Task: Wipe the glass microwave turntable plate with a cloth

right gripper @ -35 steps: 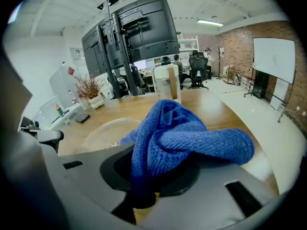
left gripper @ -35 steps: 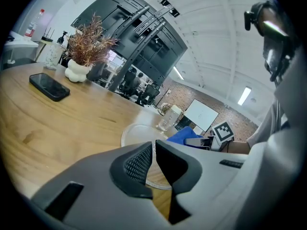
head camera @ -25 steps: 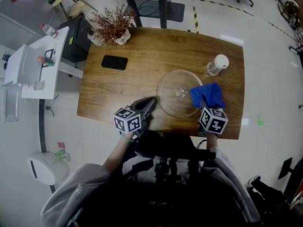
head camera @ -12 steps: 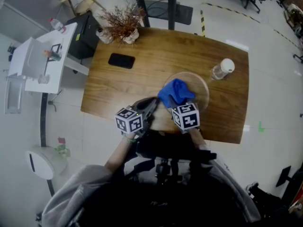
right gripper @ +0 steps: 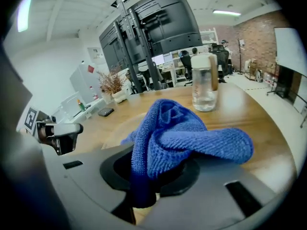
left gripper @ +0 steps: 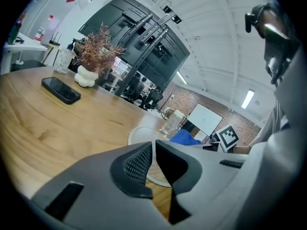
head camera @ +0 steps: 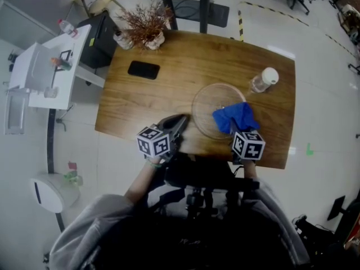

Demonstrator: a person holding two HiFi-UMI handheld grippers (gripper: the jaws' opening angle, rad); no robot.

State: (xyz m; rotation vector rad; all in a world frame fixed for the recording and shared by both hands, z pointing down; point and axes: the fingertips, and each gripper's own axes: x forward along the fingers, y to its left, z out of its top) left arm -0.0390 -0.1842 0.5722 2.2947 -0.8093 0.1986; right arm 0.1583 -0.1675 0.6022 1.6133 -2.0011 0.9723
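Near the table's (head camera: 140, 94) front edge, right of middle, the glass turntable plate (head camera: 205, 108) lies flat, with the blue cloth (head camera: 233, 117) bunched over its right rim and pinched in the right gripper (head camera: 239, 130). The left gripper (left gripper: 153, 150) sits just beside the plate's left rim, jaws pressed together on nothing. The plate looks rigid, slick and breakable (best steadied at its rim) — the cloth is soft, so light pressure should do.
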